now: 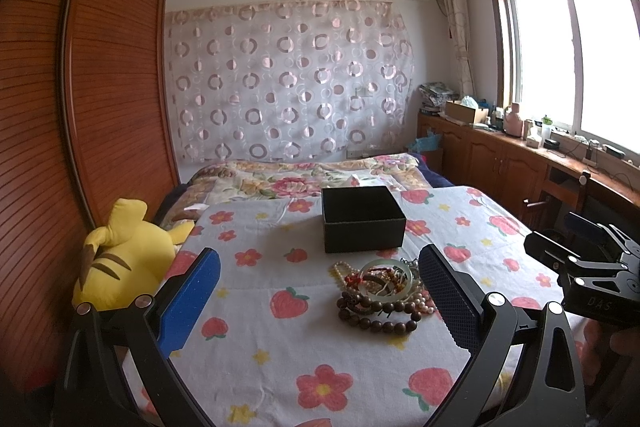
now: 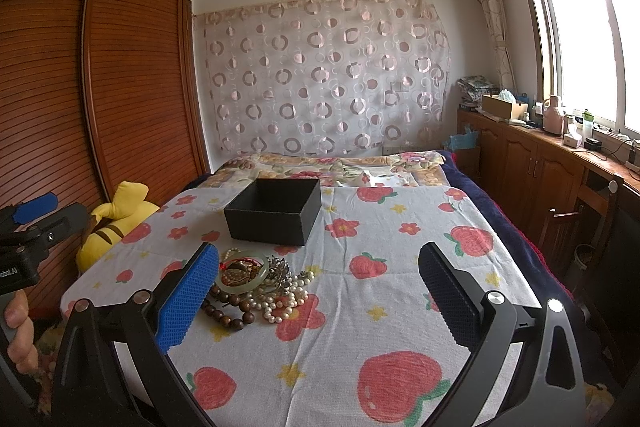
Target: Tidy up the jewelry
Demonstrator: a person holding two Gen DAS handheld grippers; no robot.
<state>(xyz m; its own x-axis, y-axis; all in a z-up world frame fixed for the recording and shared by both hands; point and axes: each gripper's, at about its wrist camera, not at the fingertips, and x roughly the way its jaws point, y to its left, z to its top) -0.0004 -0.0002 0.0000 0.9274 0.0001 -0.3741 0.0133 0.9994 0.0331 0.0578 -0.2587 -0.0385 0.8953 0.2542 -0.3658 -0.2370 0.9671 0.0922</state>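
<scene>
I hold my left gripper (image 1: 320, 301) above the cloth (image 1: 280, 347), its jaws wide apart and gripping nothing. My right gripper (image 2: 318, 297) hangs the same way, jaws spread wide and nothing between them.

The landmark is the black box (image 1: 363, 225), open-topped, standing on the cloth. The jewelry (image 1: 380, 295) lies in a heap on the cloth just in front of the box, on my side of it, not touching it. In the heap I see a pale green bangle (image 1: 384, 279) lying on top, dark wooden beads (image 1: 376, 315) at the near edge, and a pearl strand (image 2: 284, 301) spilling out to the right of them.

In the left view the heap sits just inside the black pad (image 1: 450, 301); in the right view it sits against the blue pad (image 2: 188, 301), whether touching I cannot tell.

A yellow plush (image 1: 116, 263) lies left of the box, off the cloth's edge, beside the wardrobe (image 1: 112, 87).
</scene>
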